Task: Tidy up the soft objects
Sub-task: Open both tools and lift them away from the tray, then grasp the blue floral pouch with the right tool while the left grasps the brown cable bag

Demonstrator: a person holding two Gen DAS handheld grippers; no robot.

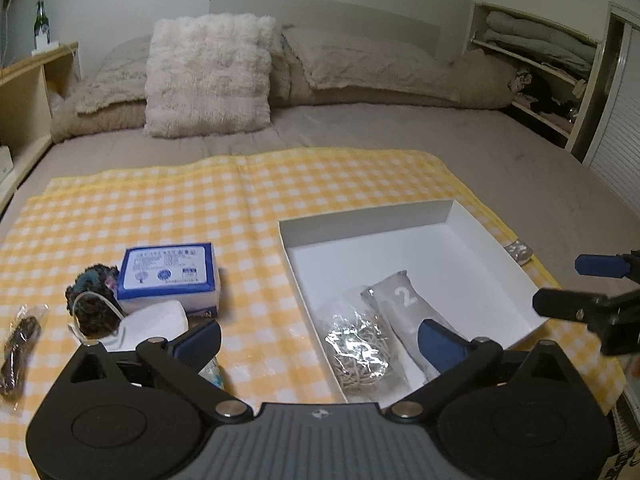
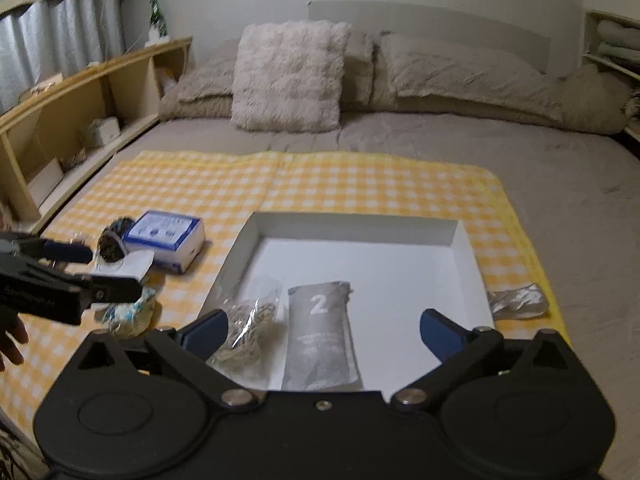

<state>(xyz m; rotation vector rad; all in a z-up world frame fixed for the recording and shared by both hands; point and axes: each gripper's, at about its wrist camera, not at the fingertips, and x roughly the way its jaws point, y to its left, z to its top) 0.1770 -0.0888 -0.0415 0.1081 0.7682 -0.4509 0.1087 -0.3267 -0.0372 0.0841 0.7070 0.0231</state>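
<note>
the left gripper [image 1: 318, 344] is spread wide, holding nothing, hovering over the near left wall of the white box [image 1: 472, 216]. the right gripper [image 2: 324, 334] is equally wide and empty, above the box's near edge. inside, at the near end, lie a clear bag of pale strands [image 2: 248, 320] and a grey pouch marked 2 [image 2: 320, 332], just beside each other. the far half of the box is bare. left of it on the yellow checked cloth [image 1: 168, 200] sit a blue tissue pack [image 1: 168, 276], a dark scrunchie [image 1: 94, 296] and a white mask [image 1: 156, 318], touching.
</note>
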